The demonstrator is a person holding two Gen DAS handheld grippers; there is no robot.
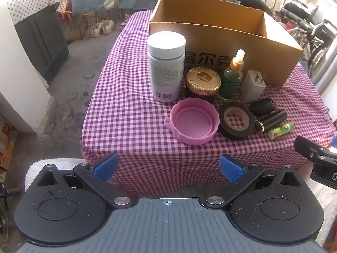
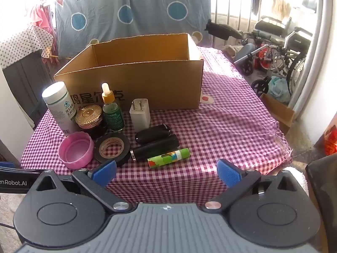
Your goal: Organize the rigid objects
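Note:
A cardboard box stands open on the checked tablecloth. In front of it are a white bottle, a gold-lidded jar, a green dropper bottle, a white charger, a pink lid, a black tape roll, a black cylinder, a small black case and a green glue stick. My left gripper and right gripper hang open before the table's near edge, holding nothing.
Shoes and a dark cabinet stand on the floor at left. Wheelchairs crowd the right side, with a small carton below the table's corner. A patterned sheet hangs behind the table.

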